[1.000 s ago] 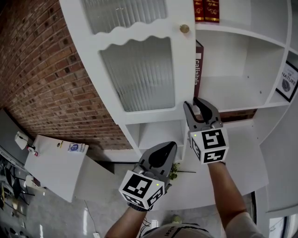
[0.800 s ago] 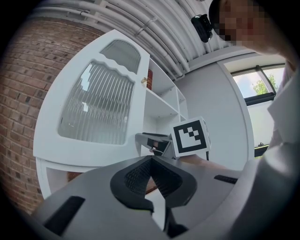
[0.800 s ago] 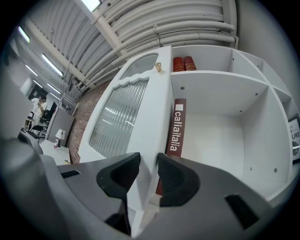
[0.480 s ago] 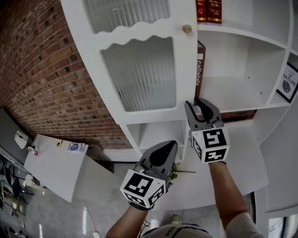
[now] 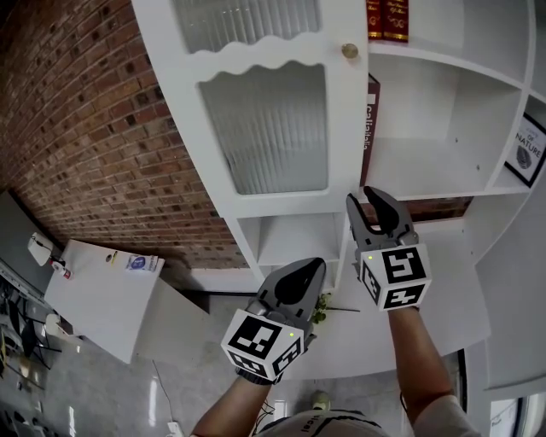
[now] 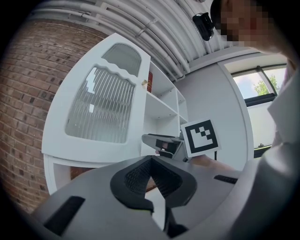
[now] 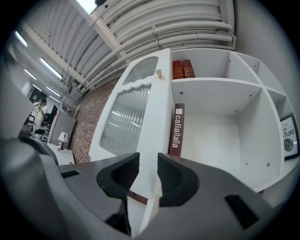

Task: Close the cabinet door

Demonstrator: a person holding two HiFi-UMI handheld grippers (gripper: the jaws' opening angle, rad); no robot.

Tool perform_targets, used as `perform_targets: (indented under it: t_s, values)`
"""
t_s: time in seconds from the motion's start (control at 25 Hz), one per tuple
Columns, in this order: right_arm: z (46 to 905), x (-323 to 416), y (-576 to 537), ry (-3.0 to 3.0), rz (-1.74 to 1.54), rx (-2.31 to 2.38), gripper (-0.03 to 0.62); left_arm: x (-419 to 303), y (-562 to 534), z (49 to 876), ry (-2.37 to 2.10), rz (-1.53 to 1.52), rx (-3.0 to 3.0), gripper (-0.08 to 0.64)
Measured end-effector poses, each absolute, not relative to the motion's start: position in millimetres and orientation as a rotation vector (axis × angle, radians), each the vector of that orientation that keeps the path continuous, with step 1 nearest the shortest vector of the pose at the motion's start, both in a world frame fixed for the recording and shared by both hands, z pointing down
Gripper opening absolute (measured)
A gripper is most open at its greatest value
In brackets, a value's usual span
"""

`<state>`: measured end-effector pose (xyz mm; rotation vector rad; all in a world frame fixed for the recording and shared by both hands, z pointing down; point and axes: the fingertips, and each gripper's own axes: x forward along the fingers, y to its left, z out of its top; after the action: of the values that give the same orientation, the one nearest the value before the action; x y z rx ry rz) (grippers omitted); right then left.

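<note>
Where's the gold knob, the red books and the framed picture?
gold knob [image 5: 350,51]: head view, its round front.
red books [image 5: 397,17]: head view, one spine.
framed picture [image 5: 529,149]: head view, the print's middle.

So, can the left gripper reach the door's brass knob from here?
Probably yes: the left gripper, shut and empty, hangs below the cabinet door with nothing between it and the knob; the right gripper holds the door's edge lower down.

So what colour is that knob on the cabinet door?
The knob is brassy gold; head view shows best.
</note>
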<state>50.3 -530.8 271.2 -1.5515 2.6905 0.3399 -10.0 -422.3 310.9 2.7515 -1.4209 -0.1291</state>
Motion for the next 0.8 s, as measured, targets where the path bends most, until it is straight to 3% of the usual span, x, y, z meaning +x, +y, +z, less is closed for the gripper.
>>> perform_targets:
  t_s: [0.16, 0.56, 0.8]
  values:
    - [280, 45, -502, 2.713, 0.278, -1.494, 0.121, -13, -410, 311, -1.424, -0.13, 2.751, 0.011]
    - [300, 27, -433, 2.738, 0.19, -1.431, 0.042, -29, -371, 309, -1.437, -0.146, 2.743, 0.011]
    - [310, 10, -394, 2.748, 0.163, -1.424, 0.034, -42, -344, 308, -1.44, -0.165, 2.743, 0.011]
